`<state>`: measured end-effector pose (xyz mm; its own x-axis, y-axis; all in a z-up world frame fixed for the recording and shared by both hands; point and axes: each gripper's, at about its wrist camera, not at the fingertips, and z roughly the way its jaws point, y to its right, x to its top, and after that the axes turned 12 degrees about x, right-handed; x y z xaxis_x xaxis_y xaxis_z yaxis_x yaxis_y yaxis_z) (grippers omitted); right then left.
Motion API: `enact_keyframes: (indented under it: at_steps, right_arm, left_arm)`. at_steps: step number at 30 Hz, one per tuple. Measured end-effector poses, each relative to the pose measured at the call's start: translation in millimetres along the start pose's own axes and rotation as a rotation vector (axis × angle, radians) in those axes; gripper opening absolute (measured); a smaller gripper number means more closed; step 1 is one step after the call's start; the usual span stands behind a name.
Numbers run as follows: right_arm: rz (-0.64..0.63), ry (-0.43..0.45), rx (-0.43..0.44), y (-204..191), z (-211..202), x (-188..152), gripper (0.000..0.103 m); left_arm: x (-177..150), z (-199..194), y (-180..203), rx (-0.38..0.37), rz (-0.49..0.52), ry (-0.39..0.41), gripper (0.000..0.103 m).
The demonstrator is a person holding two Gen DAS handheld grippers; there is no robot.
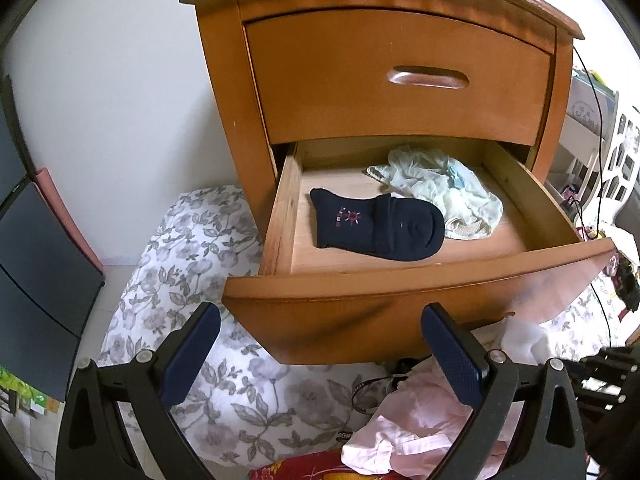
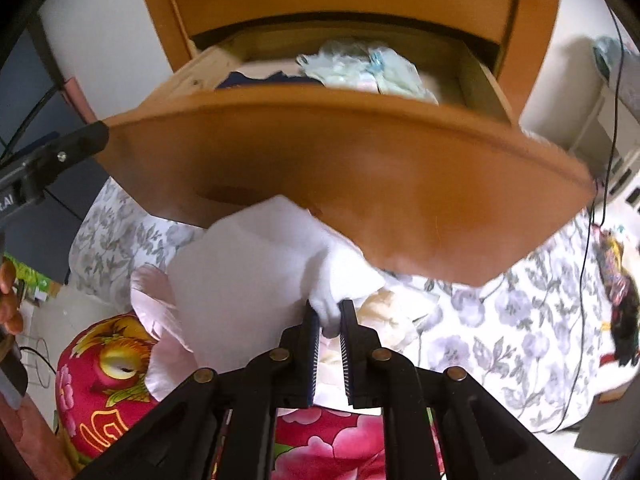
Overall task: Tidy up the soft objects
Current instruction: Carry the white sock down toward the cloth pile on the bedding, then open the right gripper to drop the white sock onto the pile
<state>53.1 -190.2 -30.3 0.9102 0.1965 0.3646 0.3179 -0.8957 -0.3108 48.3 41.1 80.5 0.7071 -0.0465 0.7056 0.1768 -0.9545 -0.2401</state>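
The lower drawer [image 1: 400,284] of a wooden nightstand stands pulled out. Inside lie a folded navy sock [image 1: 376,228] and a crumpled pale green garment [image 1: 440,192]. My left gripper [image 1: 320,316] is open in front of the drawer's face, nothing between its blue pads. My right gripper [image 2: 330,314] is below the drawer front [image 2: 360,168], shut on a corner of a white cloth [image 2: 248,276] that spreads up and left from the pads. The white cloth [image 1: 520,336] also shows at the lower right of the left wrist view. A pink garment [image 2: 160,320] lies beneath it.
The top drawer [image 1: 400,72] is closed. Grey floral bedding [image 1: 180,280] lies under the drawer, with a red floral cushion [image 2: 104,368] in front. Dark panels [image 1: 36,280] stand at the left, and a white shelf [image 1: 600,140] with a black cable at the right.
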Motion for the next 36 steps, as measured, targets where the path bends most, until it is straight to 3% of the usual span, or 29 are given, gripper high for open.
enact_keyframes:
  at_steps: [11, 18, 22, 29, 34, 36]
  right_arm:
    - [0.019, 0.016, -0.008, 2.4, 1.3, -3.4, 0.013]
    - [0.020, 0.070, -0.020, -1.0, -23.7, -0.3, 0.027]
    - [0.003, 0.111, -0.033, -8.2, -40.1, 3.4, 0.044]
    - [-0.038, 0.236, -0.042, -23.6, -85.7, 14.3, 0.049]
    - [-0.038, 0.309, -0.063, -28.9, -105.4, 23.0, 0.083]
    - [-0.029, 0.317, -0.073, -27.4, -105.6, 24.7, 0.090]
  left_arm:
    - [-3.2, 0.4, 6.4, -0.008, 0.015, -0.017, 0.100]
    - [-1.5, -6.3, 2.8, -0.008, 0.005, 0.001, 0.100]
    - [0.8, -17.0, -1.9, -0.011, -0.007, 0.030, 0.100]
    - [4.5, -35.4, -10.4, -0.016, -0.028, 0.078, 0.100]
    - [5.6, -41.3, -13.2, -0.016, -0.035, 0.090, 0.100]
    - [5.6, -41.8, -13.3, -0.016, -0.035, 0.090, 0.100]
